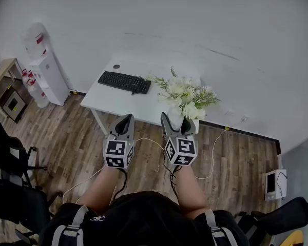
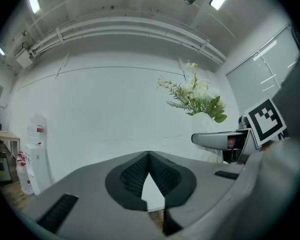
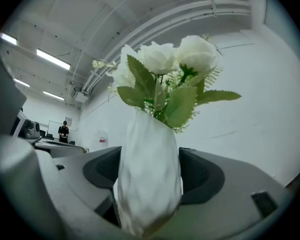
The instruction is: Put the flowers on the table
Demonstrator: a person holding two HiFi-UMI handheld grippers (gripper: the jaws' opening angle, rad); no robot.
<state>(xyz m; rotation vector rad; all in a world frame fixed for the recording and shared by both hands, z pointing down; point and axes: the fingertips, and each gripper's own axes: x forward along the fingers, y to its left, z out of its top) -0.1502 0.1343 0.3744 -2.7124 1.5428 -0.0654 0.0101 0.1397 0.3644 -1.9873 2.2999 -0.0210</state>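
White flowers with green leaves (image 1: pixel 187 94) stand in a white vase (image 1: pixel 175 119). My right gripper (image 1: pixel 176 123) is shut on the vase, with a pad pressed to each side, and holds it upright in the air near the front edge of the white table (image 1: pixel 118 100). In the right gripper view the vase (image 3: pixel 149 169) fills the gap between the jaws, with the flowers (image 3: pixel 162 69) above it. My left gripper (image 1: pixel 126 118) hangs beside it, shut and empty. In the left gripper view its tips (image 2: pixel 149 155) meet and the flowers (image 2: pixel 195 96) show at the right.
A black keyboard (image 1: pixel 124 81) lies on the table's far left part. A water dispenser (image 1: pixel 43 70) and a wooden desk (image 1: pixel 2 73) stand at the left wall. Black chairs (image 1: pixel 10 158) are at my left. A cable (image 1: pixel 210 158) runs over the wooden floor.
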